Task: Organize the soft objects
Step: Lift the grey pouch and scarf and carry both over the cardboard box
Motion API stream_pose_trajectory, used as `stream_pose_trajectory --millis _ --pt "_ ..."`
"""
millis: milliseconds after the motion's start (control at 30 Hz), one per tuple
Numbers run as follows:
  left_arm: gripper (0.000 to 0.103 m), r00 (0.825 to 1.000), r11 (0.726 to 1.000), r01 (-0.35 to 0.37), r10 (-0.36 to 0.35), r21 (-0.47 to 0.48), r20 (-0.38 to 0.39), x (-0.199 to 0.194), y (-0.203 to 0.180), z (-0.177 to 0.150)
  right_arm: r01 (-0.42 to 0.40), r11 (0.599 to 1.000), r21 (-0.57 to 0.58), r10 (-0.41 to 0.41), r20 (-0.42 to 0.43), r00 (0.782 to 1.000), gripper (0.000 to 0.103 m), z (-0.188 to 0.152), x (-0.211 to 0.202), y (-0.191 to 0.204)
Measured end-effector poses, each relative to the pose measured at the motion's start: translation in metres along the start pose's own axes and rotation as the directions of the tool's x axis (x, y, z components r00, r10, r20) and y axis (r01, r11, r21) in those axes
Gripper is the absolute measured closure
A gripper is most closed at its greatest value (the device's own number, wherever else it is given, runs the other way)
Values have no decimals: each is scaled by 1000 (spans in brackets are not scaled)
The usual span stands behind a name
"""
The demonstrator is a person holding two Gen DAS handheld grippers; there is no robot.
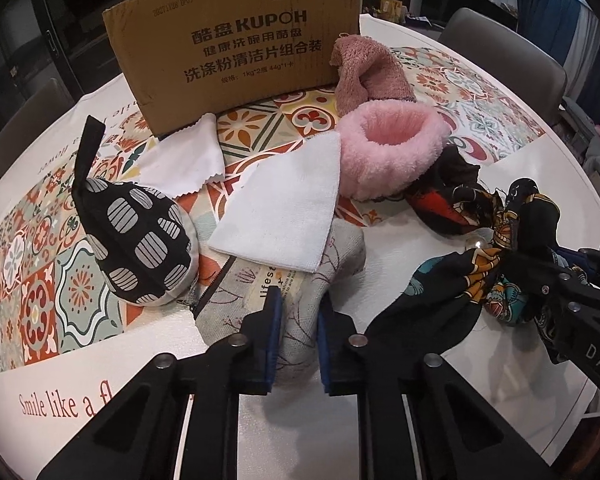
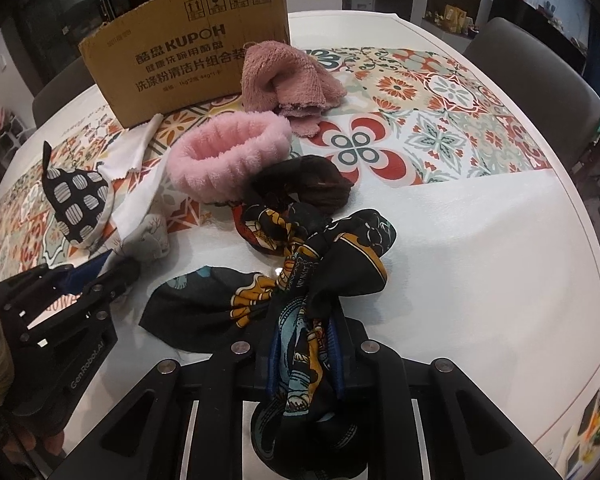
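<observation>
Clamping the grey zip pouch (image 1: 300,312) near the white cloth (image 1: 284,216), the left tool (image 1: 298,332) grips fabric. The right tool (image 2: 304,356) is clamped on the patterned black scarf (image 2: 320,264) on the counter (image 2: 480,248).

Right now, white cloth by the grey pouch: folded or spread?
Folded. The white cloth shows stacked layers along its near edge, lying flat, partly over the grey pouch.

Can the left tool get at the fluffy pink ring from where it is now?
Probably not right away. The left tool is shut on the grey zip pouch, and the white folded cloth lies between it and the fluffy pink ring. It would need to let go first.
</observation>
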State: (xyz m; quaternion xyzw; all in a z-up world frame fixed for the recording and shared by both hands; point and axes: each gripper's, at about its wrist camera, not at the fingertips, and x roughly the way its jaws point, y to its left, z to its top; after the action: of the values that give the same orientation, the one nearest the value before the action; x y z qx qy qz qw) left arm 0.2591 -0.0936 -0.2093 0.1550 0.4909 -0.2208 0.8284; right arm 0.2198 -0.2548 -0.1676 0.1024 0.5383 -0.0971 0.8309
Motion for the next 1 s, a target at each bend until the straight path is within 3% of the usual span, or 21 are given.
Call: stream_pose_trajectory --millis 367,467,733,1000 --pt "94 1000 989 10 -10 -145 2 -35 -8 -5 -100 986 -134 105 36 994 82 13 -24 -5" --pt "95 1000 979 19 -17 -201 13 -46 -12 -6 -130 977 -169 140 46 989 88 17 -29 -9" --pt "95 998 963 -4 23 -271 65 -74 -24 -3 -224 949 -224 244 67 967 93 25 -47 -16" --pt "95 988 951 0 49 -310 148 -107 -26 6 -252 934 -254 290 124 949 93 39 -75 -17"
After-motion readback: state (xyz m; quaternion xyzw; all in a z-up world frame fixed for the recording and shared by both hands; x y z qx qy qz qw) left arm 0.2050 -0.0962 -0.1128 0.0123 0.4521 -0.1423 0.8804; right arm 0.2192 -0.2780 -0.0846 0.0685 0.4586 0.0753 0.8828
